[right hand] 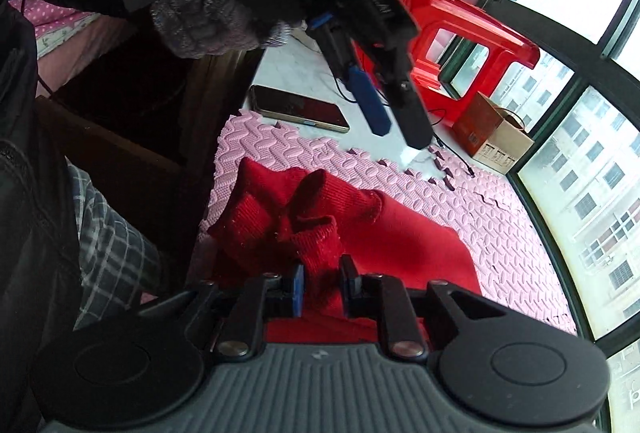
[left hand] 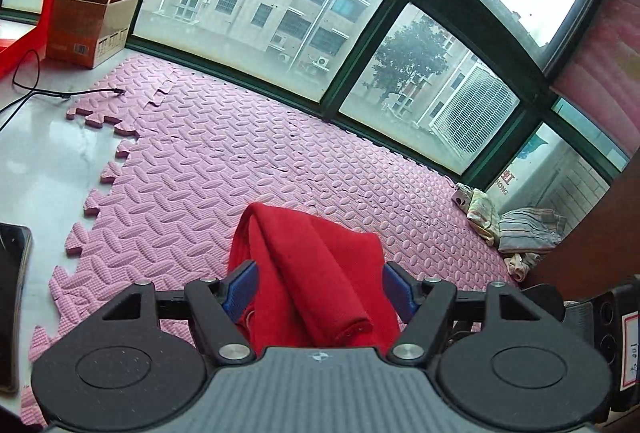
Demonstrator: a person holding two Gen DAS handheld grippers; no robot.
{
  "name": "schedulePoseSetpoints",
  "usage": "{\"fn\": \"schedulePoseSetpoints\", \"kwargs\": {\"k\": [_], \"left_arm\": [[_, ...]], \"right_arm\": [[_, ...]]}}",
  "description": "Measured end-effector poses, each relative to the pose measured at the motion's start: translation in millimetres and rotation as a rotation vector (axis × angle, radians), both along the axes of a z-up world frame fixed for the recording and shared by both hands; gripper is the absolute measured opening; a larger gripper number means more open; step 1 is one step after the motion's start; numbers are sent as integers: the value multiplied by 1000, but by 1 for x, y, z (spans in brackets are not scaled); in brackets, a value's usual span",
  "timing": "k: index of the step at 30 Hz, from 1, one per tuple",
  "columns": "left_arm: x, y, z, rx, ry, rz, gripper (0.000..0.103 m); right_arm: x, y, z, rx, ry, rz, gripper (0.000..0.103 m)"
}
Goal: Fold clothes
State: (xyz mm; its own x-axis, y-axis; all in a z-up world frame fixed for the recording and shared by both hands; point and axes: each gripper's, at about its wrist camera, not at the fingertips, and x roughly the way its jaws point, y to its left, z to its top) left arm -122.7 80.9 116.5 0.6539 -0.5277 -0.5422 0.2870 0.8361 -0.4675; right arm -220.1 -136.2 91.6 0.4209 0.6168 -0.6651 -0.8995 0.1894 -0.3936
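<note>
Right wrist view | right gripper (right hand: 322,283) fingers pinch a ribbed fold of red garment (right hand: 404,237) at 6 o'clock | rest of it bunched on pink foam mat (right hand: 500,233) | left gripper (right hand: 400,131) at 12 o'clock, raised, fingers spread, apparently empty | judgement: keep pinch firm, lift slowly, flatten bunch before creasing.
</note>
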Motion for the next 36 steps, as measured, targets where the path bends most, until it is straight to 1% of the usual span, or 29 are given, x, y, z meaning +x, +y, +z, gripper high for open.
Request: {"fn": "schedulePoseSetpoints", "kwargs": {"k": [1,5,7,8,9,12,15,17,19,21,24,26,31,36], "left_arm": [[2,-5,1,-2,-7,-14,70],[10,-24,2,5,-26,-73,60],[14,-33,-3,32,-19,-95,59],[16,-35,-6,41,-8,-97,55],[18,-36,-9,47,8,-97,48],[19,-31,-20,56,51,-84,36],[15,-23,-26,64,63,-79,25],[13,-19,-29,67,66,-75,18],[11,-15,-31,74,68,-70,15],[11,-14,-28,73,62,-65,10],[11,-12,-18,51,38,-66,8],[10,-12,-12,36,22,-66,8],[10,-9,5,-1,-19,-67,9],[9,-14,-9,7,25,-84,10]], "right_arm": [[-1,0,-2,-6,6,3,20],[7,-3,6,32,81,-10,21],[13,-5,10,58,116,-25,21],[16,-6,12,72,130,-39,21],[18,-8,14,86,144,-52,21],[27,-12,20,128,187,-91,22],[36,-17,26,170,229,-130,25],[42,-20,30,198,257,-157,26],[49,-23,33,225,287,-186,26],[61,-23,28,227,326,-234,26],[72,-23,14,199,385,-284,26],[71,-24,8,189,400,-277,26],[61,-24,9,186,393,-248,26],[65,-23,11,196,398,-262,27]]}}
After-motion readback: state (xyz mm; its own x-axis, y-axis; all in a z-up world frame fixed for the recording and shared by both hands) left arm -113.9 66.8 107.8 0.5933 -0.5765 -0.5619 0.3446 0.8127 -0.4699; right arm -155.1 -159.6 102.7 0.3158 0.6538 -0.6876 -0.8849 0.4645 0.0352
